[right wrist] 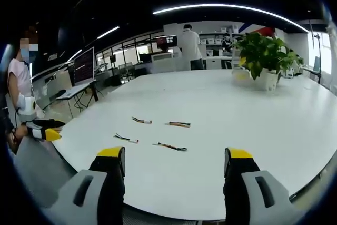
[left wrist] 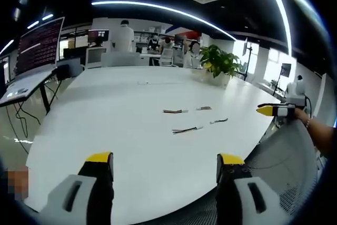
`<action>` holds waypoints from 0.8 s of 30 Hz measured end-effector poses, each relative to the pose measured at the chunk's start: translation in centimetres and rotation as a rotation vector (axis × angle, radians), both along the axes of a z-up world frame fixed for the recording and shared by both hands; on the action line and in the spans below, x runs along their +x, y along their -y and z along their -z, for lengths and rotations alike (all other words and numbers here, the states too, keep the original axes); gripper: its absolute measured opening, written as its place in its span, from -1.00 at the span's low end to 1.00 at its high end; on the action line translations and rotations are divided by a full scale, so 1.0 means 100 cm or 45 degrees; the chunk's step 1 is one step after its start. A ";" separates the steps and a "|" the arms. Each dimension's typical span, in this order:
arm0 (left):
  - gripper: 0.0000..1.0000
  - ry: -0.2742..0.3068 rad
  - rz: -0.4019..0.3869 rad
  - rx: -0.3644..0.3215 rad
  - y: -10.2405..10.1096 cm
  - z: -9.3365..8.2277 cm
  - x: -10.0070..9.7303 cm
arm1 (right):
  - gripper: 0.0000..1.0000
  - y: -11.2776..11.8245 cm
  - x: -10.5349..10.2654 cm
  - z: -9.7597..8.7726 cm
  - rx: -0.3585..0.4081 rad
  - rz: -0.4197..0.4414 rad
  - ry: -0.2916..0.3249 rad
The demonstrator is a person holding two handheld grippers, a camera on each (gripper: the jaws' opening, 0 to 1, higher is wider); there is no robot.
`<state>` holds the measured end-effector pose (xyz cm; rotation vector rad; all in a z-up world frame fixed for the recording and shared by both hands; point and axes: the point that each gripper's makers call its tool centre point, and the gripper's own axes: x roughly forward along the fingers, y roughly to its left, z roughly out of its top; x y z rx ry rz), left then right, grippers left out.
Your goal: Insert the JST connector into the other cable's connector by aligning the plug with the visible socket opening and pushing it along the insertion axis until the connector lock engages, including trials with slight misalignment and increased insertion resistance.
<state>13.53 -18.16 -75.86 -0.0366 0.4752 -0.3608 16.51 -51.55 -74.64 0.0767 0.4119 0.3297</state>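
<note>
Several short cable pieces with small connectors lie loose on the white table (left wrist: 105, 119). In the left gripper view they are a dark-wired one (left wrist: 175, 111), one with a reddish lead (left wrist: 204, 108), a longer one (left wrist: 187, 129) and a small one (left wrist: 219, 121). The right gripper view has them at mid-table, cable (right wrist: 141, 120), cable (right wrist: 179, 124), cable (right wrist: 126, 139) and cable (right wrist: 169, 146). My left gripper (left wrist: 165, 159) hovers open over the near table edge, holding nothing. My right gripper (right wrist: 175, 154) is open too, well short of the cables. Each gripper appears in the other's view, right gripper (left wrist: 269, 110) and left gripper (right wrist: 46, 130).
A potted plant (left wrist: 218, 62) (right wrist: 263, 56) stands on the far side of the table. A side desk with a lit monitor (left wrist: 39, 46) is off the table's edge. A grey mesh chair back (left wrist: 287, 156) is beside the table. People stand by distant desks.
</note>
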 end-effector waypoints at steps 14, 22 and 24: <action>0.61 -0.005 -0.002 -0.034 0.001 0.000 0.000 | 0.51 0.000 -0.001 -0.003 0.027 0.016 0.015; 0.78 -0.078 0.001 -0.184 0.007 -0.001 0.001 | 0.52 -0.003 -0.001 -0.003 0.045 -0.017 0.006; 0.82 -0.098 -0.007 -0.165 0.003 0.001 0.004 | 0.50 -0.004 -0.001 -0.003 0.033 -0.024 0.010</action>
